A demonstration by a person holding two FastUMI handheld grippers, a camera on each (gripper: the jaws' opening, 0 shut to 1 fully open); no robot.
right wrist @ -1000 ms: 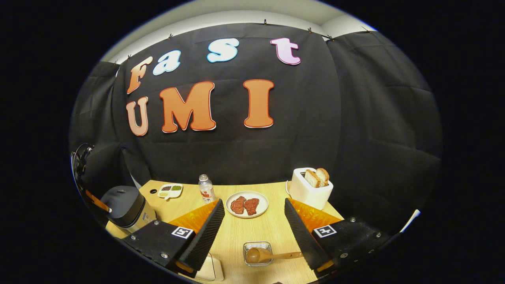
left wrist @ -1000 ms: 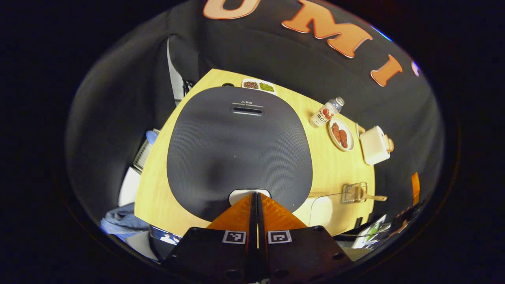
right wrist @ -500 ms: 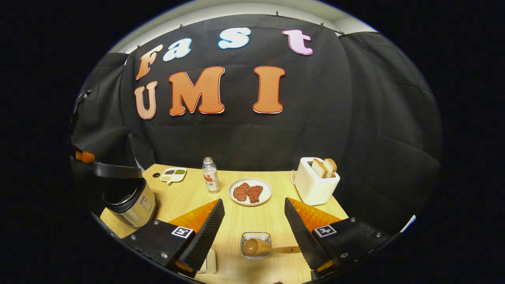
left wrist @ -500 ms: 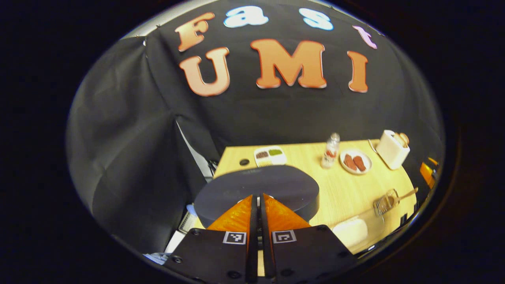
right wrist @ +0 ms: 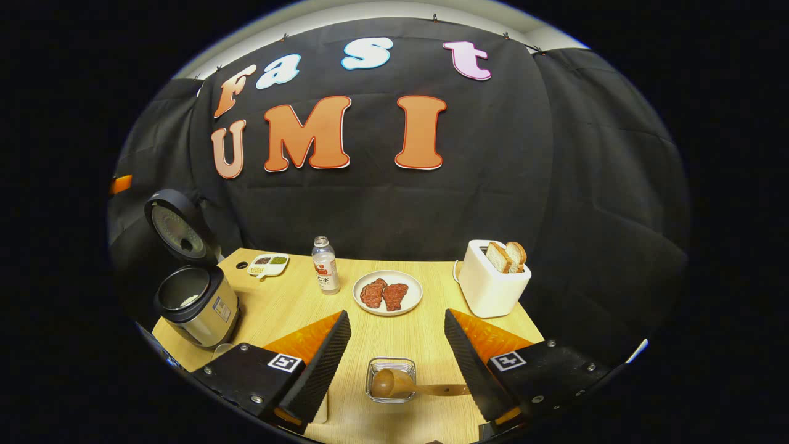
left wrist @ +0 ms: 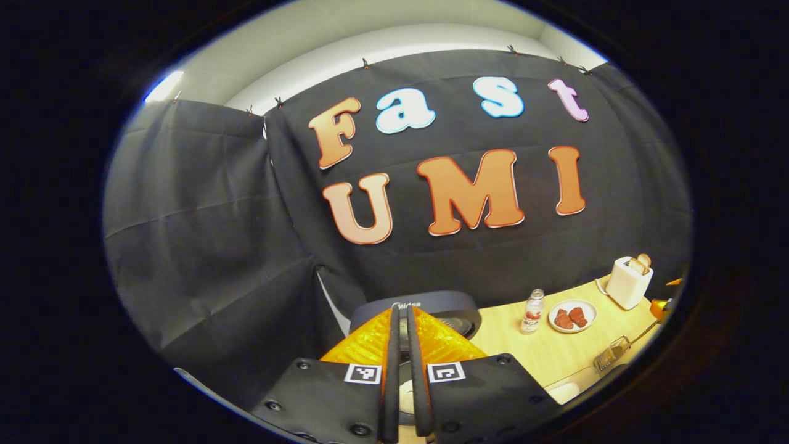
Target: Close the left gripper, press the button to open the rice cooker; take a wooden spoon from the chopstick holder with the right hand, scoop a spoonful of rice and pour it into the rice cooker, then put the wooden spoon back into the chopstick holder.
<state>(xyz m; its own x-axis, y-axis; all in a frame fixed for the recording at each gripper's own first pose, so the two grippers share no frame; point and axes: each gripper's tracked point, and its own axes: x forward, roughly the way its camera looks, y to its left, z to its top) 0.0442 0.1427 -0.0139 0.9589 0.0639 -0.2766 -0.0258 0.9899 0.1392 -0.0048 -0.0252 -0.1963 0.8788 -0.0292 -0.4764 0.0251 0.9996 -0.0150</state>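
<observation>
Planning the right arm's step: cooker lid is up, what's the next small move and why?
Probably lower the open right gripper onto the spoon handle and close. The cooker stands open, and the spoon lies in the glass holder right between the fingers, ungripped.

You are working in a staged recording booth dressed as a kitchen, not a real home. Black cloth (right wrist: 493,185) clipped along its top edge hangs behind and beside a light wooden table (right wrist: 425,345). Ahead of your right gripper the table carries kitchen props: a white toaster (right wrist: 490,287) with bread slices, a plate of meat (right wrist: 387,293), a drink bottle (right wrist: 325,266), a divided dish of grains (right wrist: 269,264), and to its left an open rice cooker (right wrist: 194,296).
</observation>
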